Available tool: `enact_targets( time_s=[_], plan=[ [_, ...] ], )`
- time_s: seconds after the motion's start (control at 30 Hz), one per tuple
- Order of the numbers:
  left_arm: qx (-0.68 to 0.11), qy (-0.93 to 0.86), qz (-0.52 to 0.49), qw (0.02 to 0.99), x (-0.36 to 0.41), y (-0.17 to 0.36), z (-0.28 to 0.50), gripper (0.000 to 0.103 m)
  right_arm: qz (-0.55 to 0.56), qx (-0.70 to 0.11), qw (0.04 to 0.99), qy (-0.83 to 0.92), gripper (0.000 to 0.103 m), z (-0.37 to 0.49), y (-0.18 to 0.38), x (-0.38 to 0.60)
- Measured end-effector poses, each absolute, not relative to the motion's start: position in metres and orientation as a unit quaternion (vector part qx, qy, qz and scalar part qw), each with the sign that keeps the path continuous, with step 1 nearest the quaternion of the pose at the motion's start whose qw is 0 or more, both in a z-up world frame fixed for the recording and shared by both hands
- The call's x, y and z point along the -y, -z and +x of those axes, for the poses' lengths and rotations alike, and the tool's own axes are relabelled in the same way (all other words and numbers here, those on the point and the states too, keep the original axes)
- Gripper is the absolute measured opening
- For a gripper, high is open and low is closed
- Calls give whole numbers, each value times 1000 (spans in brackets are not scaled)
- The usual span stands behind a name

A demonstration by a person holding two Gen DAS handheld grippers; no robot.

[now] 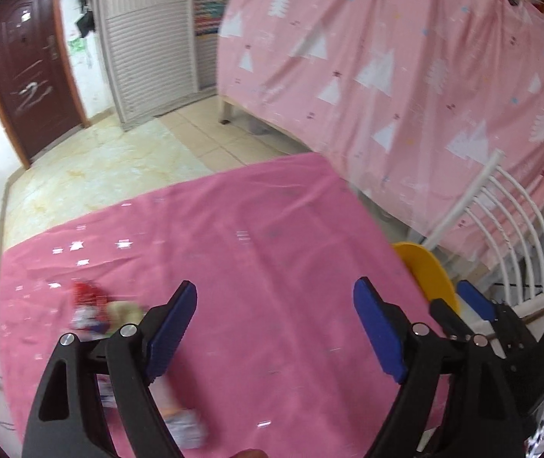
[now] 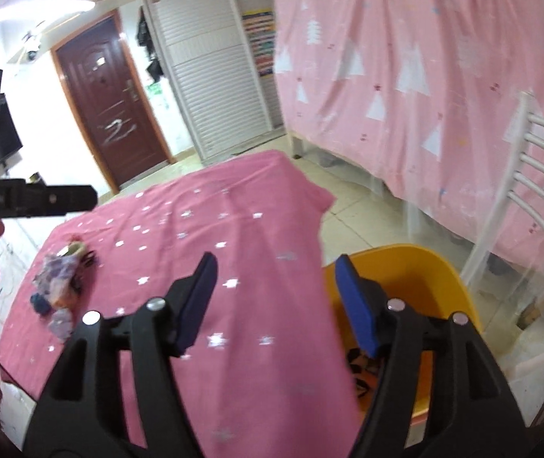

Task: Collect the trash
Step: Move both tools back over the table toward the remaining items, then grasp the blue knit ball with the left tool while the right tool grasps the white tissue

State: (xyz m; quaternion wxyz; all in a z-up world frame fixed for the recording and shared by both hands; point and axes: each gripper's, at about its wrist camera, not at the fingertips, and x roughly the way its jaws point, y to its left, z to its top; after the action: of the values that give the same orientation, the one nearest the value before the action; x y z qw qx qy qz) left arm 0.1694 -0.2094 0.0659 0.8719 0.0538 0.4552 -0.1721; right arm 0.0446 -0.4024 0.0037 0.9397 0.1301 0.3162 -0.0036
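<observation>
A pile of trash wrappers [image 2: 60,290] lies at the left side of the table, which wears a pink star-print cloth [image 2: 233,229]. The wrappers also show blurred in the left wrist view [image 1: 96,309], with more pieces [image 1: 186,425] under the left finger. My left gripper [image 1: 275,328] is open and empty above the cloth, to the right of the wrappers. My right gripper [image 2: 275,305] is open and empty over the table's right edge and the orange bin [image 2: 405,267]. The bin [image 1: 430,274] holds some dark scraps. The right gripper's fingers [image 1: 474,297] show at the right of the left wrist view.
A white slatted chair [image 2: 531,191] stands right of the bin. A pink tree-print curtain [image 2: 424,76] hangs behind. A brown door [image 2: 107,114] and a white louvred cabinet [image 2: 214,87] stand at the back. The tile floor [image 1: 92,168] lies beyond the table.
</observation>
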Motion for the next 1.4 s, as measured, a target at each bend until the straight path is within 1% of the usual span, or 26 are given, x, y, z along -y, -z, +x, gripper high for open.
enact_targets(
  time_s=[0.27, 0.37, 0.7, 0.87, 0.93, 0.97, 1.4],
  plan=[
    [-439, 128, 20, 889, 121, -81, 170, 79, 117, -328, 935, -67, 63, 57, -7, 348],
    [-433, 121, 11, 893, 96, -82, 166, 79, 103, -331, 934, -88, 68, 61, -10, 325],
    [-442, 139, 3, 886, 35, -53, 143, 83, 68, -356, 917, -168, 70, 65, -6, 255],
    [-449, 157, 7, 879, 24, -30, 135, 83, 56, -372, 907, -191, 71, 62, 1, 230],
    [-451, 157, 15, 879, 23, -22, 134, 83, 51, -375, 905, -194, 76, 62, 3, 223],
    [-452, 156, 21, 878, 22, -18, 133, 83, 50, -376, 905, -195, 76, 61, 4, 220],
    [-462, 159, 54, 871, 28, 12, 131, 83, 13, -390, 893, -225, 77, 56, 11, 189]
  ],
)
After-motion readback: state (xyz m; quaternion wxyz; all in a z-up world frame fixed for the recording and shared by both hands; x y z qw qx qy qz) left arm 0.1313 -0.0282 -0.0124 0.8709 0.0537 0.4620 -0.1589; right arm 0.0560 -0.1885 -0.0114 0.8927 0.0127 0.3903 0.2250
